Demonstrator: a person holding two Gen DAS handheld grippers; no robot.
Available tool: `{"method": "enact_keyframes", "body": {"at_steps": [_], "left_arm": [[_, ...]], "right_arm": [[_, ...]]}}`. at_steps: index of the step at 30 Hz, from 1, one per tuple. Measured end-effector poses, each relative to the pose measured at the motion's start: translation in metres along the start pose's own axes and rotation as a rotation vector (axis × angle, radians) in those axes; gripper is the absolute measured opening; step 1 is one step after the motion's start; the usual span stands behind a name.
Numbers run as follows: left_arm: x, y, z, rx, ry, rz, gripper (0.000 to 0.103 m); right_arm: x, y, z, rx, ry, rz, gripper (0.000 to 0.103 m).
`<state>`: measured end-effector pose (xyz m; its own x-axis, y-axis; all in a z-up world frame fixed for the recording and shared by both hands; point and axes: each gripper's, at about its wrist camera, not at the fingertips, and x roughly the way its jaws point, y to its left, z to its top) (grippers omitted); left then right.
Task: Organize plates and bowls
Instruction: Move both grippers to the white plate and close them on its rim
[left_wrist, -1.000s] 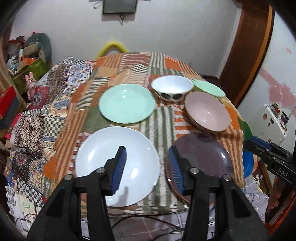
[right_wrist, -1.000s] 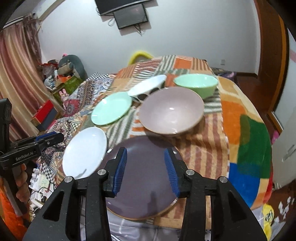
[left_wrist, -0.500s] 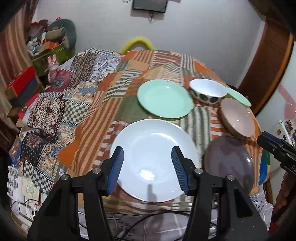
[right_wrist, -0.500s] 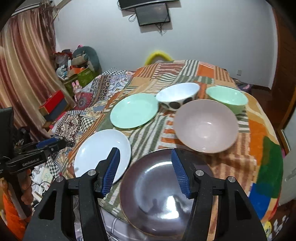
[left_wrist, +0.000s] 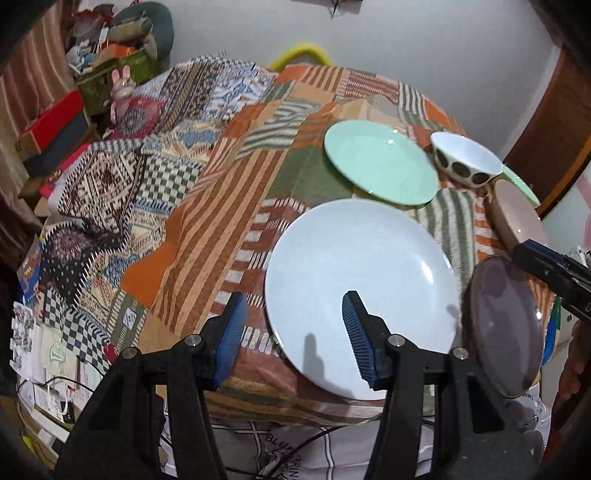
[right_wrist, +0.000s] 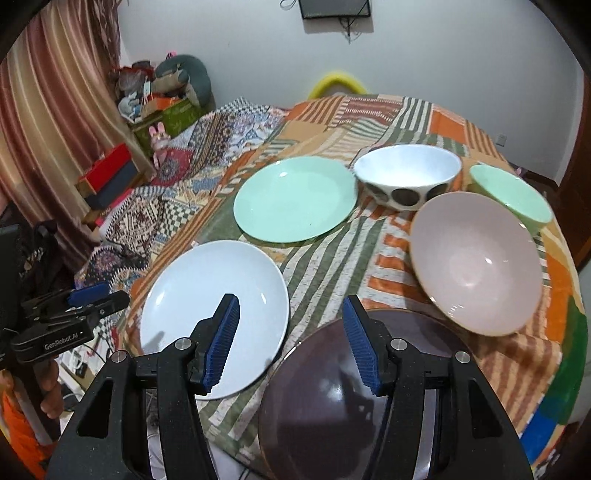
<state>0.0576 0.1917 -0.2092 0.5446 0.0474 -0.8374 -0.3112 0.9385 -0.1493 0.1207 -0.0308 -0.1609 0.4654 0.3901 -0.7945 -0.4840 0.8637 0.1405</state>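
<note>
**Kid:** When you look down your left gripper (left_wrist: 291, 332), what sits under it?

**Me:** I see the white plate (left_wrist: 362, 291). One blue finger is over the plate. The other finger is over the cloth just beside the plate's left edge. My jaws stand apart and hold nothing.

**Kid:** And your right gripper (right_wrist: 291, 339)?

**Me:** Its jaws are apart too, with nothing in them. The left finger is over the white plate (right_wrist: 214, 306). The right finger is over the far rim of the dark plate (right_wrist: 354, 402), which lies close to the table's near edge. I cannot tell if the fingers touch anything.

**Kid:** What else is on the table?

**Me:** A green plate (right_wrist: 295, 199) lies behind the white one. A spotted bowl (right_wrist: 406, 177) stands to its right. A pink bowl (right_wrist: 476, 262) is near the dark plate, and a small green bowl (right_wrist: 513, 195) is behind the pink one.

**Kid:** What is the table like?

**Me:** It wears a patchwork cloth (right_wrist: 332, 254) with stripes of orange, green and white. By the pale wall I see a striped curtain (right_wrist: 48, 122), a red box (right_wrist: 107, 173) and a pile of toys (right_wrist: 162, 92). A screen (right_wrist: 334, 8) hangs up high.
</note>
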Motion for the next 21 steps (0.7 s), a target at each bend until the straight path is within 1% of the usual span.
{"method": "enact_keyframes", "body": {"at_steps": [6,15,16,17,18,19,20,21], "left_arm": [[0.023,0.009,-0.006,-0.014,0.055,-0.013,0.053],[0.044,0.02,-0.011,-0.048,0.092,-0.045,0.052],[0.045,0.021,-0.011,-0.05,0.092,-0.049,0.051],[0.046,0.021,-0.011,-0.052,0.091,-0.053,0.047],[0.047,0.022,-0.011,-0.053,0.093,-0.059,0.043],[0.048,0.022,-0.01,-0.053,0.095,-0.064,0.041],[0.05,0.022,-0.011,-0.053,0.099,-0.07,0.037],[0.052,0.023,-0.011,-0.052,0.103,-0.074,0.033]], "right_arm": [[0.029,0.002,0.0,-0.012,0.073,0.006,0.054],[0.059,0.004,-0.001,-0.032,0.163,0.016,0.054],[0.061,0.004,-0.001,-0.035,0.167,0.016,0.054],[0.063,0.005,-0.001,-0.038,0.171,0.018,0.052],[0.065,0.005,0.0,-0.039,0.175,0.019,0.049],[0.067,0.004,0.0,-0.038,0.179,0.018,0.041],[0.069,0.004,0.001,-0.035,0.184,0.02,0.038],[0.071,0.003,0.001,-0.03,0.188,0.023,0.038]]}}
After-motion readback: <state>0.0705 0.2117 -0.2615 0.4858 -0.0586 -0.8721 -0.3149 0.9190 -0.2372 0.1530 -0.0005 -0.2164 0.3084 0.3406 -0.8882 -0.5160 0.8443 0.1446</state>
